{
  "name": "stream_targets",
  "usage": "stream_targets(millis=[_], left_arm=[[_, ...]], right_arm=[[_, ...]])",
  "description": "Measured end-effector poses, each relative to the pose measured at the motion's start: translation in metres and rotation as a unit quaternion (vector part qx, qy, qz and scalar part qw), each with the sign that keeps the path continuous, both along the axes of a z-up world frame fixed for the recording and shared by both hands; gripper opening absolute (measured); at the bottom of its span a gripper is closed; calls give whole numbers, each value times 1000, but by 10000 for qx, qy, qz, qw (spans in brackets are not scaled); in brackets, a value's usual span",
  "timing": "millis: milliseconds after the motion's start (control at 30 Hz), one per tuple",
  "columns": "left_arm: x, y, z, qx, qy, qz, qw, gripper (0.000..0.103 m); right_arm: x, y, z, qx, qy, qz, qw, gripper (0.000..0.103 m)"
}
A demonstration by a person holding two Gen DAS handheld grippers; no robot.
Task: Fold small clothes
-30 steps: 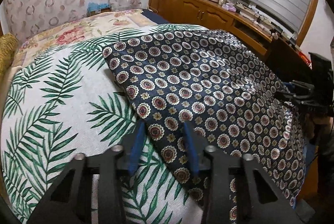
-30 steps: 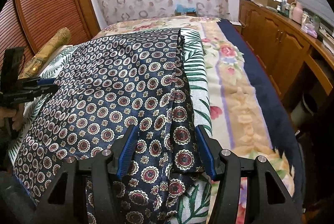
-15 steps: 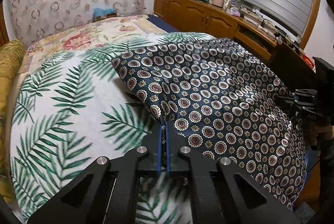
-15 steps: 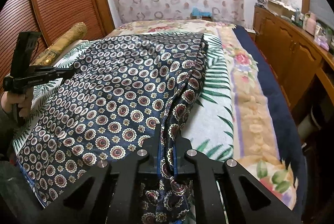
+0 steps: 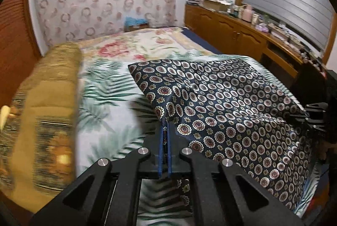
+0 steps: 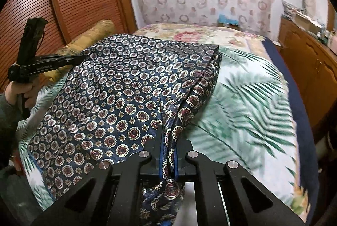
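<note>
We see the navy patterned cloth (image 5: 221, 104) lying on a palm-leaf sheet (image 5: 105, 99) on the bed, its near edge lifted off the sheet at two corners. The left claw (image 5: 165, 131) is pressed together on the cloth's near left corner, and the right claw (image 6: 168, 141) is pinching the near right corner (a bunch of fabric hangs down below its blue pads). Both have just closed onto the fabric. The far edge of the cloth lies flat and fairly straight, with its far right corner (image 6: 217, 51) squared off. Beyond it, bare leaf sheet and a floral bedspread (image 6: 200, 34) leave open room. To the left a gold bolster (image 5: 48, 110) runs close beside the sheet; to the right there is a free strip of sheet, then the bed's dark blue edge (image 6: 294, 89).
</note>
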State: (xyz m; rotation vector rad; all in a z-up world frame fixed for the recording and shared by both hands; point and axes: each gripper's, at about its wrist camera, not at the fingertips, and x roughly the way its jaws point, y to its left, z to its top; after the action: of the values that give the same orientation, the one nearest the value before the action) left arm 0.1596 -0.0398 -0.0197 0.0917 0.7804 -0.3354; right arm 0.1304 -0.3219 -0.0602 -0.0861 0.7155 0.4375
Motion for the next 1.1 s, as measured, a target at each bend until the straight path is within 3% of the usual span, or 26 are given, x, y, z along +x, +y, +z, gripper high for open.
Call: stream_targets(millis=[133,300,400,533,567,600,700,867,1100], left_arm=[[4,21,-7,105,76,176,9998,4],[0,22,-18,108,127,193,9997,4],[-6,22,-21,117,158,156,9997,5],[-22,23,-25,99,132,95,9998,31],[-27,25,-25,42,135,64,9999,33],[-33,26,-25,-22,146,34,9999,43],[-47,28,-24,-109,163,-19,9998,46],[-83,29,-32,-135,269,-165,9994,60],[-124,35,-38,-180,330,-32,9993,62]], right_arm=[[6,20,-6,-127,1,188,9997,6],[15,3,-12,-25,83,22,10000,6],[17,2,-12,-47,131,-93,9999,14],[16,-3,-11,-175,129,-307,9993,29],[15,-2,-11,-214,130,-366,9990,33],[15,0,-12,-265,111,-437,9986,41],[-1,2,-8,-311,-1,-481,9984,43],[-29,10,1,-478,-311,-384,9976,44],[-59,23,2,-472,-414,-157,9979,44]])
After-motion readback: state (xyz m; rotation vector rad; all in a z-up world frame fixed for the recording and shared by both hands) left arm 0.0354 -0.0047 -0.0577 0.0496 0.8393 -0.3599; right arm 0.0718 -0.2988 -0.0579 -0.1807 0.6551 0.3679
